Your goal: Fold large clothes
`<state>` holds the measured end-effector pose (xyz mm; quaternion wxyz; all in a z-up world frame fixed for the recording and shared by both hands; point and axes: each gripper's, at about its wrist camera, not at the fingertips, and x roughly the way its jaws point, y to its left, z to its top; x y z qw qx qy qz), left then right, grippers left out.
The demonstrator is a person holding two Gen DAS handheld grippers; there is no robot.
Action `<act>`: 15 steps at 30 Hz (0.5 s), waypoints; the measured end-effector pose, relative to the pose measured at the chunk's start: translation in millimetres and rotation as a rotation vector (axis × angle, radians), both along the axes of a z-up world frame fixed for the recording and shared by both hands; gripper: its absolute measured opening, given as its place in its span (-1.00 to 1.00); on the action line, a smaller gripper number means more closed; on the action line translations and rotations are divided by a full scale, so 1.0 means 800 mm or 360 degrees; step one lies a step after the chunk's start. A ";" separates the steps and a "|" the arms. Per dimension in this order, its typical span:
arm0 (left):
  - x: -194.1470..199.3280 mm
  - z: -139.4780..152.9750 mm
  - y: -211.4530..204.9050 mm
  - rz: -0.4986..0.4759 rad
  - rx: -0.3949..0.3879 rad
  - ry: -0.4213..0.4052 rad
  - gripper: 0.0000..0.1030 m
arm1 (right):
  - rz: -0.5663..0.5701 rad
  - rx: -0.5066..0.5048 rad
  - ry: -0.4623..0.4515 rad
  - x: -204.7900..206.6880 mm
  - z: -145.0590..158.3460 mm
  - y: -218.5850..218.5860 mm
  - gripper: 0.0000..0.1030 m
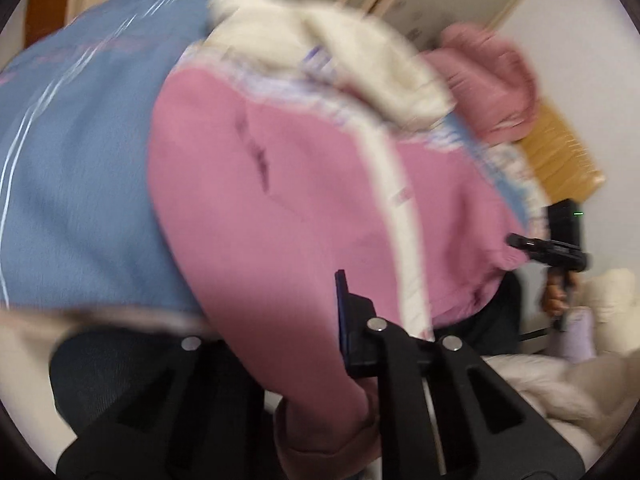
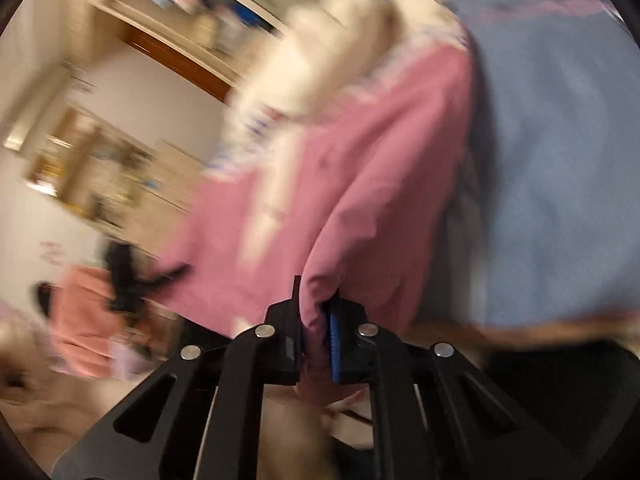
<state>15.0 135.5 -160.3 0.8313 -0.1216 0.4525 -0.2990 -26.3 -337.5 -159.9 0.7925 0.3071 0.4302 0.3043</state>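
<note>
The pink jacket [image 1: 280,184], with cream trim and a pale fleece collar, hangs lifted in front of a blue sheet [image 1: 80,152]; both views are blurred. The right claw [image 2: 316,332] is closed on a fold of its pink cloth. The left claw [image 1: 340,320] is clamped on another stretch of the pink cloth, one finger buried under it. A pink sweater [image 1: 492,84] shows behind.
</note>
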 end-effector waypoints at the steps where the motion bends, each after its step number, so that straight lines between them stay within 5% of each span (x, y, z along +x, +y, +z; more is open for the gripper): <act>1: 0.004 0.017 0.002 -0.0027 -0.0064 -0.0061 -0.77 | -0.0008 0.0108 -0.0077 0.008 0.016 -0.003 -0.81; 4: 0.042 0.072 0.009 -0.0074 -0.0299 -0.0201 -0.77 | -0.0045 0.0272 -0.0227 0.047 0.055 -0.009 -0.82; 9: 0.138 0.144 0.006 -0.0017 -0.0410 -0.0300 -0.77 | -0.0218 0.0339 -0.0355 0.150 0.114 -0.019 -0.83; 12: 0.231 0.171 0.010 0.0168 -0.0494 -0.0208 -0.77 | -0.0431 0.0341 -0.0372 0.217 0.140 -0.041 -0.83; 15: 0.320 0.190 0.012 0.0411 -0.0437 -0.0176 -0.77 | -0.0686 0.0284 -0.0363 0.282 0.155 -0.072 -0.83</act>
